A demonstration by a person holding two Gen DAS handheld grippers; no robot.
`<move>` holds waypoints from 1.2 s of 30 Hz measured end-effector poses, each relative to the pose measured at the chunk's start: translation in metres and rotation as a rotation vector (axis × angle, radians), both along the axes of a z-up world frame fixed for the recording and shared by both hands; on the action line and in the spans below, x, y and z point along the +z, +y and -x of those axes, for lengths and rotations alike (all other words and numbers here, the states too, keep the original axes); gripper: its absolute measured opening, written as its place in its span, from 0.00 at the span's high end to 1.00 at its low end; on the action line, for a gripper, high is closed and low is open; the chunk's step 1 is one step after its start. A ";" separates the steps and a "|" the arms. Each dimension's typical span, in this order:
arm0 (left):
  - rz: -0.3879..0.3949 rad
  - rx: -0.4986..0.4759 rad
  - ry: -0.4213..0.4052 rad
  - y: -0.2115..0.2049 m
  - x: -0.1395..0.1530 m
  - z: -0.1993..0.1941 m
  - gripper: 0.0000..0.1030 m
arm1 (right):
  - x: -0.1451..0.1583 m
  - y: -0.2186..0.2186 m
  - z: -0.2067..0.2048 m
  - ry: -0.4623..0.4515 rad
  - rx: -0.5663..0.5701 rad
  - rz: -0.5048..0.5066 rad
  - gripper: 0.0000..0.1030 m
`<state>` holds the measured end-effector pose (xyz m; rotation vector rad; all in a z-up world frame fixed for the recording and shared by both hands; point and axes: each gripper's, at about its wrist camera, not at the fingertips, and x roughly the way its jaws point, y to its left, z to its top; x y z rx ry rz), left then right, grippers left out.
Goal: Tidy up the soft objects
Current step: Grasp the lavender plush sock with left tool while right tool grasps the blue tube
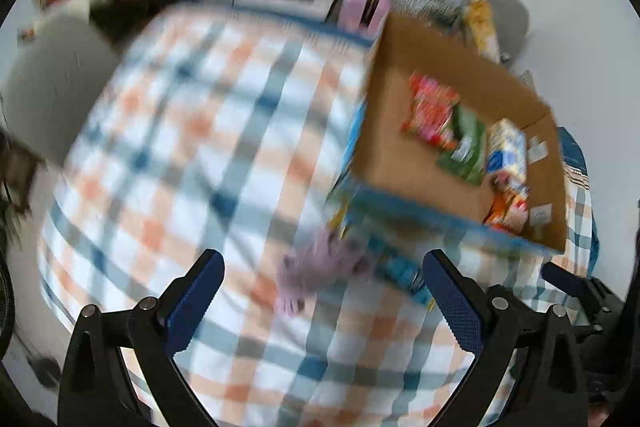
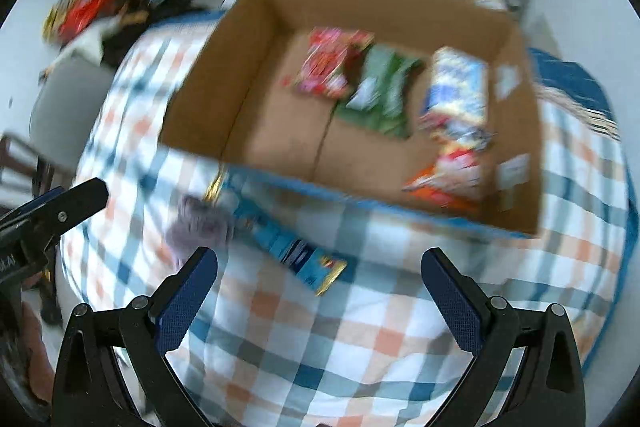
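A cardboard box [image 2: 256,39] stands on a table with a checked cloth [image 2: 320,339]. Several snack packets lie inside it, among them a red one [image 2: 328,63], a green one [image 2: 380,91] and a blue-white one [image 2: 456,91]. A purple fluffy object [image 2: 200,223] and a blue packet [image 2: 296,255] lie on the cloth before the box. They also show in the left wrist view, the purple object [image 1: 316,267] just ahead. My left gripper [image 1: 324,279] is open and empty above the cloth. My right gripper [image 2: 320,275] is open and empty above the blue packet.
The box also shows at right in the left wrist view [image 1: 460,67]. A grey chair [image 1: 52,79] stands left of the table. Clutter with red and yellow bags [image 2: 88,11] lies on the floor behind. Both views are motion-blurred.
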<state>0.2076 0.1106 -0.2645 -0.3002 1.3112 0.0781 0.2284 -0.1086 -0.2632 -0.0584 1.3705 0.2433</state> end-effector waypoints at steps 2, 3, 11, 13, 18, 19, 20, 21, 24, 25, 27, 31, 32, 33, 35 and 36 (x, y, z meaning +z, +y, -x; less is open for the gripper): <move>0.046 0.039 0.051 0.013 -0.026 0.005 0.01 | -0.025 0.013 0.002 0.037 0.055 0.016 0.00; 0.058 0.048 0.063 0.017 -0.035 0.007 0.01 | -0.036 0.019 0.002 0.051 0.078 0.028 0.01; 0.036 -0.055 0.138 0.023 -0.085 0.012 0.01 | -0.119 0.055 -0.011 0.121 0.226 0.128 0.28; 0.033 -0.074 0.149 0.022 -0.091 0.010 0.01 | -0.133 0.060 -0.014 0.136 0.249 0.131 0.36; -0.008 -0.148 0.172 0.012 -0.102 0.004 0.01 | -0.142 0.057 -0.005 0.125 0.256 0.175 0.62; -0.019 -0.160 0.175 0.010 -0.102 0.003 0.01 | -0.141 0.050 -0.002 0.135 0.240 0.189 0.63; -0.029 -0.178 0.175 0.006 -0.102 0.002 0.01 | -0.141 0.043 0.004 0.150 0.214 0.195 0.65; -0.035 -0.191 0.176 0.003 -0.102 0.001 0.01 | -0.140 0.032 0.009 0.167 0.184 0.197 0.68; -0.050 -0.243 0.184 -0.011 -0.103 -0.002 0.01 | -0.140 -0.015 0.028 0.237 0.049 0.199 0.70; -0.058 -0.258 0.188 -0.015 -0.104 -0.003 0.01 | -0.141 -0.033 0.035 0.259 -0.008 0.189 0.70; -0.083 -0.288 0.206 -0.026 -0.110 -0.007 0.01 | -0.146 -0.062 0.049 0.307 -0.101 0.162 0.70; -0.153 -0.378 0.236 -0.051 -0.122 -0.016 0.01 | -0.152 -0.090 0.058 0.339 -0.170 0.084 0.68; -0.176 -0.411 0.243 -0.058 -0.127 -0.019 0.01 | -0.152 -0.093 0.057 0.339 -0.173 0.073 0.66; -0.200 -0.436 0.254 -0.063 -0.132 -0.021 0.01 | -0.151 -0.096 0.058 0.333 -0.177 0.059 0.64; -0.239 -0.507 0.274 -0.076 -0.143 -0.026 0.01 | -0.148 -0.102 0.052 0.312 -0.181 0.044 0.60; -0.207 -0.523 0.284 -0.082 -0.147 -0.028 0.08 | -0.148 -0.103 0.050 0.303 -0.180 0.051 0.59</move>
